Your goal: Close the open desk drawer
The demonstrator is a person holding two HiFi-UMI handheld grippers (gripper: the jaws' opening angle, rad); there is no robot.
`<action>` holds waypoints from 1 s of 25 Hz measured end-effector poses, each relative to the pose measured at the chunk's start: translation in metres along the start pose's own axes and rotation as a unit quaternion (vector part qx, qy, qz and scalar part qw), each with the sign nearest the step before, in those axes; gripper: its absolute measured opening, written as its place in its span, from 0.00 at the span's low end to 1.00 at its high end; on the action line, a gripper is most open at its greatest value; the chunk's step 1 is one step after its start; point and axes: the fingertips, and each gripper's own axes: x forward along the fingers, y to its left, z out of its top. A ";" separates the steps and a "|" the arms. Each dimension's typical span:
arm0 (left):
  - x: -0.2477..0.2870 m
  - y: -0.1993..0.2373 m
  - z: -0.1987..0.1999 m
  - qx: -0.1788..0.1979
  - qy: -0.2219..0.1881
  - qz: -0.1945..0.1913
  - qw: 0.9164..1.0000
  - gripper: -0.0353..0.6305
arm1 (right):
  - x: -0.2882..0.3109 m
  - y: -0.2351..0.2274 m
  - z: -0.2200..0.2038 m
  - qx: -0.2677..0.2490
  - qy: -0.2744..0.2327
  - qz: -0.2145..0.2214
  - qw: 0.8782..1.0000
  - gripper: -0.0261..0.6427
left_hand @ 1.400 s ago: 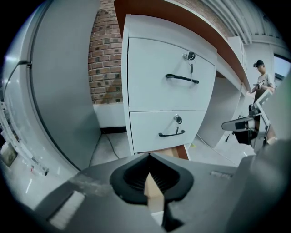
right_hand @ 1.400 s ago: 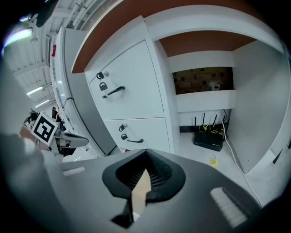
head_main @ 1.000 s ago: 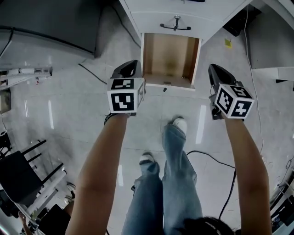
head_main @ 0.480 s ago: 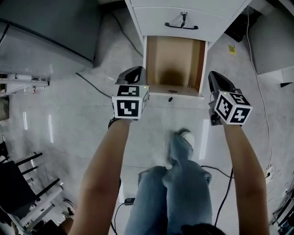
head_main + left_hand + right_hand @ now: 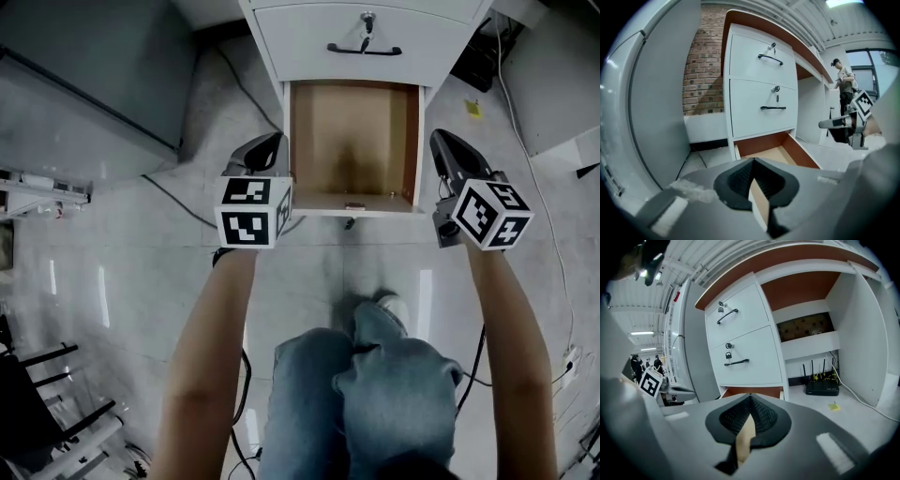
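Head view: bottom drawer (image 5: pixel 349 141) of the desk (image 5: pixel 862 343) is pulled right out over the floor (image 5: pixel 141 244), empty, bare wood showing inside. Upper drawer (image 5: pixel 309 37) is closed, black handle (image 5: pixel 364 49) in place. Left gripper (image 5: pixel 272 141) sits just off the open drawer's left side and right gripper (image 5: pixel 441 139) just off its right side, both pointing at the desk. I see no contact with the drawer on either side.

Left gripper view: jaws clenched together, nothing between them. The open drawer box lies ahead and below. Right gripper view: same, jaws pressed together on nothing, only a strip of the drawer visible past them.

My read: this is the approach, push not started. The drawer is fully out, so the whole close is ahead of me.

Next I want the clenched tips down on the white front panel (image 5: pixel 319 208), one near each end, then a straight push toward the desk. Both sides need to go in evenly, otherwise I expect it to skew on its runners and bind.
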 end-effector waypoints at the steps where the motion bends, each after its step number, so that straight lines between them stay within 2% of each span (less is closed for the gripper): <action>1: 0.001 -0.001 -0.001 0.012 -0.004 -0.005 1.000 0.05 | 0.000 -0.002 0.001 0.004 -0.011 -0.001 1.000 0.04; 6: -0.006 -0.004 -0.017 0.042 -0.007 -0.016 0.999 0.05 | -0.009 -0.005 -0.010 0.028 -0.045 -0.005 0.999 0.04; 9: -0.015 -0.005 -0.031 0.018 -0.002 -0.029 0.999 0.05 | -0.020 -0.002 -0.029 0.021 -0.026 -0.007 0.999 0.04; 13: -0.028 -0.012 -0.052 0.009 0.019 -0.064 0.998 0.05 | -0.029 0.016 -0.053 0.028 0.019 0.038 0.999 0.04; 18: -0.038 -0.029 -0.079 0.067 0.062 -0.109 0.990 0.05 | -0.043 0.034 -0.087 -0.038 0.072 0.060 0.995 0.04; 21: -0.043 -0.037 -0.090 0.106 0.079 -0.124 0.983 0.05 | -0.050 0.040 -0.105 -0.055 0.101 0.057 0.992 0.04; 23: -0.046 -0.041 -0.098 0.116 0.087 -0.134 0.980 0.18 | -0.055 0.039 -0.118 -0.054 0.120 0.049 0.990 0.04; 25: -0.048 -0.044 -0.108 0.121 0.094 -0.138 0.979 0.25 | -0.059 0.035 -0.134 -0.047 0.141 0.038 0.988 0.19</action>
